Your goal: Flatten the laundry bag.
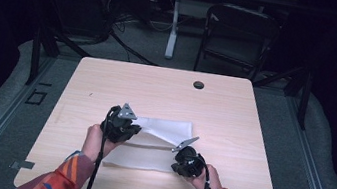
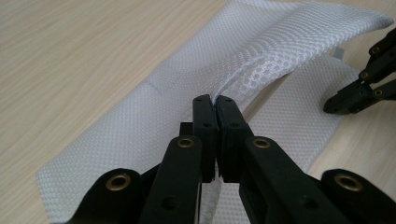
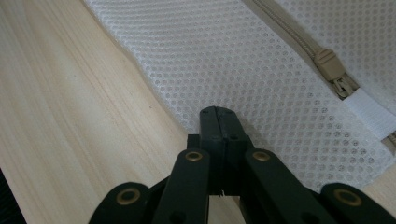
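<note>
Two tongs clenched: left tongs (image 2: 217, 103) and right tongs (image 3: 218, 113) each grip one mesh bag (image 1: 159, 143).

Pale wooden worktop (image 1: 107, 85): upper half of frame bare apart from small round black grommet (image 1: 198, 85) at upper centre. White mesh zip bag (image 1: 164, 127) spreads across the middle. Bare strips down left and right edges; both claws crowd the lower centre.
</note>
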`<state>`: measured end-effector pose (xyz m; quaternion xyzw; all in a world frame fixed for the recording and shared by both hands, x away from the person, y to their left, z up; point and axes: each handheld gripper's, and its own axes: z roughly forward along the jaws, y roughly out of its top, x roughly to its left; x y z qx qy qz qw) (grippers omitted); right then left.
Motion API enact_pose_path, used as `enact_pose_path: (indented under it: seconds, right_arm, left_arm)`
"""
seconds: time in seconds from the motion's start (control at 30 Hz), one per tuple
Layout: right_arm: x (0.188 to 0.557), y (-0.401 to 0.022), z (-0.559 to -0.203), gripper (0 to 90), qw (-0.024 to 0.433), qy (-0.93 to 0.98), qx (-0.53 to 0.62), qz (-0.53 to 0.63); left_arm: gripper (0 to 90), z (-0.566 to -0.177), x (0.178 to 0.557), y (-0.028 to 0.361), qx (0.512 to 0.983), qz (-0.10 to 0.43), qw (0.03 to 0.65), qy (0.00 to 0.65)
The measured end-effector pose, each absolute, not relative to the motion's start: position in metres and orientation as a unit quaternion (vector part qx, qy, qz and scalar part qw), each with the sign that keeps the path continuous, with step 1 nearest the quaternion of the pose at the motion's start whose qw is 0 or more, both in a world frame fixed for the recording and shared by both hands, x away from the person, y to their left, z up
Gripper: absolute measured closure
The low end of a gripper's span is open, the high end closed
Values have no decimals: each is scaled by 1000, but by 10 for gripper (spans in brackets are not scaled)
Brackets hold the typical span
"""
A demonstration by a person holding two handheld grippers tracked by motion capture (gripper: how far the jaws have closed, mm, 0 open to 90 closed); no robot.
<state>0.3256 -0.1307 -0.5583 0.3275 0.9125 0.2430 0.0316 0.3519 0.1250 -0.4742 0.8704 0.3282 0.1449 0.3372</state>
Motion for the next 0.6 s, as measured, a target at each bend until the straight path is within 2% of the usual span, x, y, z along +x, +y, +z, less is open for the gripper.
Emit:
enact_pose_path:
  seconds: [0.6]
  right_arm:
    - [322, -130, -557, 900, 24, 918, 318, 236]
  left_arm:
    - [878, -457, 373, 123, 860, 164, 329, 353]
